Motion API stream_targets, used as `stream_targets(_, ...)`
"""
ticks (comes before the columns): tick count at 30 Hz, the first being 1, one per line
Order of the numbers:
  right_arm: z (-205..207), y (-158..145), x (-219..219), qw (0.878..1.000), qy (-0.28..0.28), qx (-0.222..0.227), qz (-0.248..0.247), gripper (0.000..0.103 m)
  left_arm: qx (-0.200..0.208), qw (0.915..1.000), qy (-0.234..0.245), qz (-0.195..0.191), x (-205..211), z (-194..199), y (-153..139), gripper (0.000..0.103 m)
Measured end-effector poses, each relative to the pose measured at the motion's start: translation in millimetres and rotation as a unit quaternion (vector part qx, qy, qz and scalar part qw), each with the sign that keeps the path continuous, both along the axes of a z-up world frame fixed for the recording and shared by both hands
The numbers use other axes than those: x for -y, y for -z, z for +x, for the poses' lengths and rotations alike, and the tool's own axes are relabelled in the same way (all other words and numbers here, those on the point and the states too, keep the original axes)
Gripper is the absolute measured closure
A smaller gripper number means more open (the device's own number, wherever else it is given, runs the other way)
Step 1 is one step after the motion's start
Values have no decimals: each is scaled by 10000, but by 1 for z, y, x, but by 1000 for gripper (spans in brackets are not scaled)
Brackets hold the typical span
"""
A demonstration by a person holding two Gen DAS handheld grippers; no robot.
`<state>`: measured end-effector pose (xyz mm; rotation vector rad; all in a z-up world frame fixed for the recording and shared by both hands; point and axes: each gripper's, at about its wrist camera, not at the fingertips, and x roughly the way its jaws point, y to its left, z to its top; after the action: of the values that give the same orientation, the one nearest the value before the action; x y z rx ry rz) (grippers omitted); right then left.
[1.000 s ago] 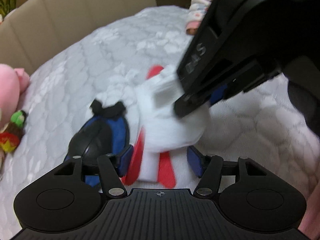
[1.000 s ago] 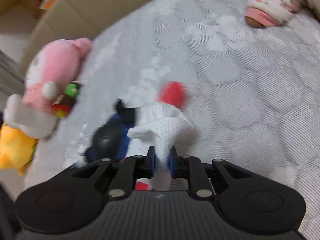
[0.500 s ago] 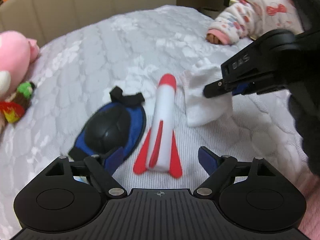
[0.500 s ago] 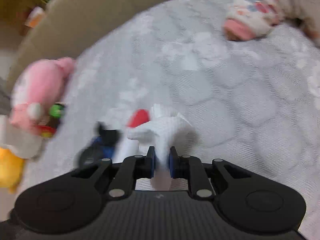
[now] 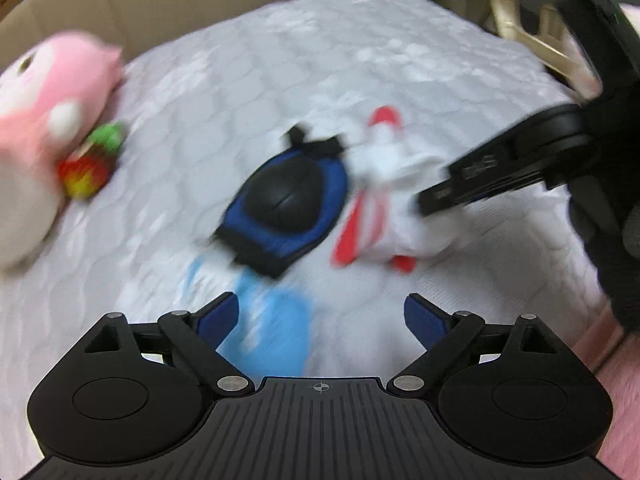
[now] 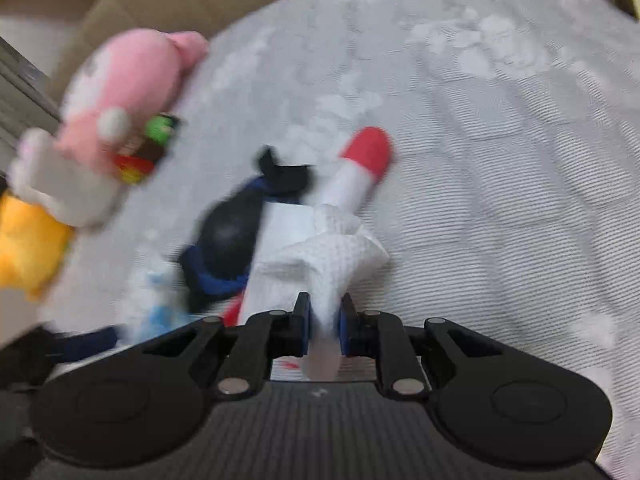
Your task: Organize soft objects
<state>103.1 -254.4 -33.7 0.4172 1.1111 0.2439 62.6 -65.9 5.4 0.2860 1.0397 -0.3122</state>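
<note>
A: A bed with a pale quilted cover (image 5: 280,60), a beige headboard behind it. From the left wrist view, what lies ahead of the left gripper (image 5: 322,316)?

B: Its fingers stand wide and are opening further, with nothing pinched. A blurred light-blue item (image 5: 272,328) lies just beyond and between them. Further out sits the blue-and-black pad (image 5: 288,204), and to its right the red-and-white rocket toy (image 5: 368,216), partly covered by the white cloth (image 5: 404,196). The pink plush (image 5: 52,92) is far to the left.

A: And the right wrist view?

B: The right gripper (image 6: 323,320) has its fingers narrow, clamped on a fold of that white cloth, which bunches up just past the tips. The rocket's red nose pokes out beyond it.

A: Advice for this step?

B: I'd keep the pinch firm, lift the cloth clear of the rocket before carrying it, and hold the free left fingers out of its path. Blur hides finer detail.
</note>
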Motion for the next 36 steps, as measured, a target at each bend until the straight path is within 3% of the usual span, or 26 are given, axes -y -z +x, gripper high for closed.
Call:
stream_targets(3, 3, 2, 0, 9995, 128, -10, -288, 86, -320, 9982, -499, -107, -36, -1, 0, 8)
stream_targets(8, 3, -1, 6, 9996, 200, 127, -182, 86, -857, 9854, -1448, -246, -84, 8, 20, 8)
stream_targets(12, 4, -3, 9, 9997, 203, 151, -68, 86, -1218, 9700, -1801, -1089, -81, 25, 31, 6)
stream_targets(15, 3, -3, 10, 9997, 201, 153, -43, 86, -1669, 9363, -2498, -1817, -77, 44, 44, 5)
stream_targets(17, 2, -4, 11, 9996, 207, 185, -19, 86, -1913, 9051, -3106, -2186, -76, 53, 57, 5)
stream_targets(18, 2, -4, 11, 9996, 211, 202, -3, 86, -1924, 8940, -3328, -2301, -76, 56, 61, 6)
stream_targets(20, 2, -5, 12, 9994, 226, 245, 46, 86, -1750, 8939, -3421, -2309, -71, 58, 60, 10)
stream_targets(21, 1, -6, 13, 9993, 235, 271, 75, 86, -1659, 8942, -3460, -2308, -69, 59, 59, 30)
stream_targets(22, 1, -7, 14, 9992, 244, 298, 110, 86, -1530, 9040, -3326, -2208, -66, 59, 58, 40)
stream_targets(24, 1, -9, 15, 9989, 256, 351, 190, 86, -1097, 9375, -2770, -1798, -55, 59, 48, 41)
stream_targets(26, 1, -11, 16, 9986, 238, 392, 264, 86, -473, 9719, -2081, -992, -39, 56, 35, 42)
stream_targets(27, 1, -11, 15, 9985, 225, 413, 275, 86, -35, 9865, -1582, -424, -26, 51, 29, 42)
stream_targets(28, 0, -12, 15, 9984, 212, 434, 285, 86, 401, 9936, -1049, 119, -15, 44, 24, 42)
stream_targets(29, 0, -12, 14, 9983, 198, 454, 294, 86, 836, 9933, -438, 670, -1, 35, 21, 42)
stream_targets(31, -2, -15, 14, 9979, 194, 518, 324, 86, 1327, 9799, 527, 1394, 17, 19, 21, 42)
stream_targets(33, -5, -18, 14, 9971, 187, 605, 429, 86, 1347, 9703, 1145, 1649, 29, 6, 27, 42)
stream_targets(36, -8, -27, 13, 9944, 132, 725, 759, 86, 1293, 9639, 1669, 1621, 38, -15, 36, 36)
